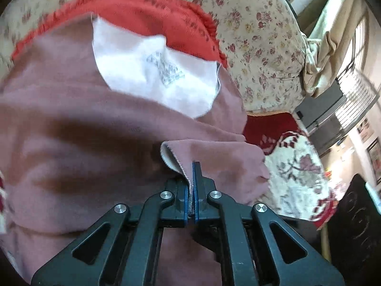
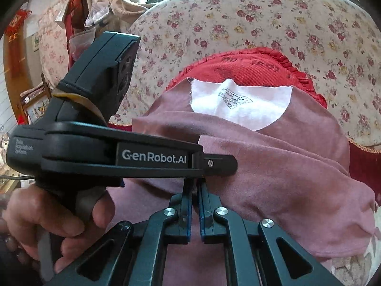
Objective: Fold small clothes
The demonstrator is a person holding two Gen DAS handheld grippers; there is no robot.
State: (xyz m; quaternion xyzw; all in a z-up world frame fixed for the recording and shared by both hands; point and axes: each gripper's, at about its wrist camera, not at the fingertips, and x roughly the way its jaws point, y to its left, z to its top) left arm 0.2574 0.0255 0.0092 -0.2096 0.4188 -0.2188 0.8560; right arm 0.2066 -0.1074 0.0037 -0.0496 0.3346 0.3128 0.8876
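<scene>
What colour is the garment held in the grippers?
Dusty pink garment, white inside the neck; clearest in the right wrist view.

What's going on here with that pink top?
A person is folding a pink top that lies on a red cloth over a flowery cover. The left claw is shut on a folded edge of the top. The right claw is nearly shut at the fabric beside it; its grip is hidden. The white lining shows at the neck.
</scene>
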